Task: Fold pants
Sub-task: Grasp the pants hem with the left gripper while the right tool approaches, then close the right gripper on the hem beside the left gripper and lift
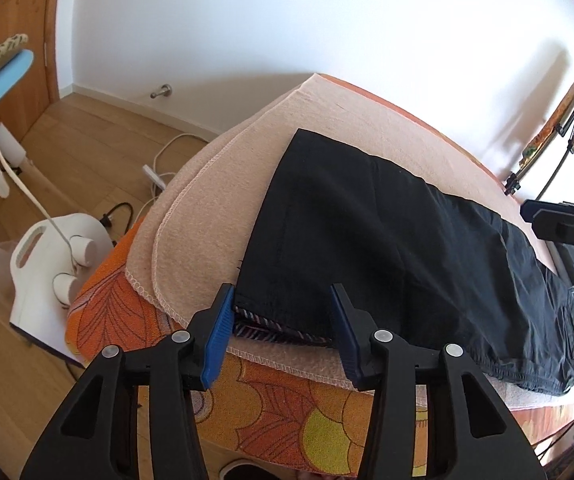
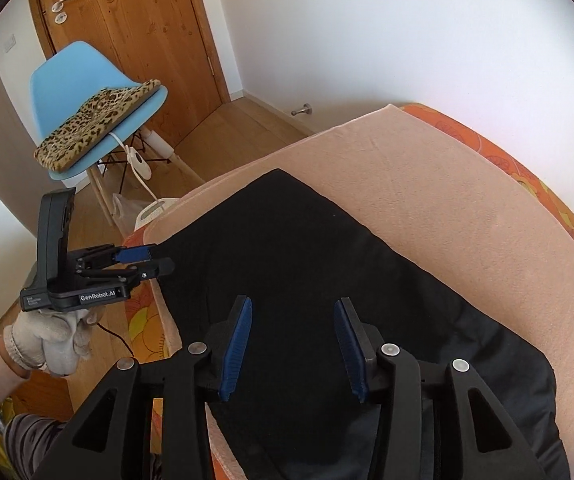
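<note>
Black pants (image 1: 387,232) lie flat on a peach blanket (image 1: 207,208) on the bed. My left gripper (image 1: 283,300) is open, its blue pads on either side of the near hem end, where a striped lining shows. It touches nothing. In the right wrist view the pants (image 2: 295,248) fill the middle. My right gripper (image 2: 293,320) is open and hovers over the cloth, empty. The left gripper (image 2: 143,260) shows there at the pants' left end, held by a gloved hand (image 2: 59,340).
An orange floral bedcover (image 1: 287,412) lies under the blanket. A blue chair (image 2: 87,92) with a leopard cushion stands by the wooden door (image 2: 135,32). A white appliance (image 1: 51,276) and cables sit on the wood floor left of the bed.
</note>
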Available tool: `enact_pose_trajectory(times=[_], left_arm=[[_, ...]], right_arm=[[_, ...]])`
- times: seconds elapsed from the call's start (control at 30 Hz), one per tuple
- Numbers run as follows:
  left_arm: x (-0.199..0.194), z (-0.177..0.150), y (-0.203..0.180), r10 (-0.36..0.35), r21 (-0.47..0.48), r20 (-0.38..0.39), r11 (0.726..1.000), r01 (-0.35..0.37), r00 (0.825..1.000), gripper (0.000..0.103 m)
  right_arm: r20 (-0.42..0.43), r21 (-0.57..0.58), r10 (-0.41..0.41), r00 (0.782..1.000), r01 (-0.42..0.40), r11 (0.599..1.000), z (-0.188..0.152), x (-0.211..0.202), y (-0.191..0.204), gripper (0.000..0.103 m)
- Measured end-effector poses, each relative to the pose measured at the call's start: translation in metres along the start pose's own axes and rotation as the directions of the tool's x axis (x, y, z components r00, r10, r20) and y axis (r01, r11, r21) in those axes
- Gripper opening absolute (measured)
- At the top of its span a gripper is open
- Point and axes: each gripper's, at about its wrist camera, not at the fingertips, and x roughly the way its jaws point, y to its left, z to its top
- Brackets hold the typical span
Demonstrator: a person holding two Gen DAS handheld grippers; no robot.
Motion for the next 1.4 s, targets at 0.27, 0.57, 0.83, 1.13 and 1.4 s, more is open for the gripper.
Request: enact_pose_trajectory(times=[0.27, 0.57, 0.83, 1.13, 1.4], left_arm=[[-0.007, -0.008, 0.013, -0.018, -0.032, 0.088, 0.999, 0.021, 0.996, 0.015], [-0.013, -0.013, 0.011, -0.068, -0.022, 0.143, 0.997, 0.072, 0.987, 0.015], [-0.018, -0.014, 0.003, -0.081, 0.009, 0.173, 0.997, 0.081, 0.982, 0.015], [-0.018, -0.019, 0.013, -0.043, -0.058, 0.164, 0.997, 0.053, 0.985, 0.037], [-0.006, -0.004, 0.019, -0.116, -0.128, 0.101, 0.983, 0.128, 0.988, 0.044]], right_arm=[[-0.101, 0.075, 0.077, 0.992, -0.069, 0.995, 0.063, 0.077, 0.044, 0.065], [-0.309, 0.109, -0.020, 0.951, 0.056, 0.993, 0.097, 0.177, 0.085, 0.065], [-0.360, -0.029, -0.172, 0.917, 0.173, 0.984, 0.092, 0.201, 0.109, 0.065], [-0.329, 0.001, -0.187, 0.926, 0.199, 0.980, 0.091, 0.190, 0.090, 0.017], [-0.297, 0.139, -0.063, 0.953, 0.108, 0.984, 0.088, 0.182, 0.067, 0.010]])
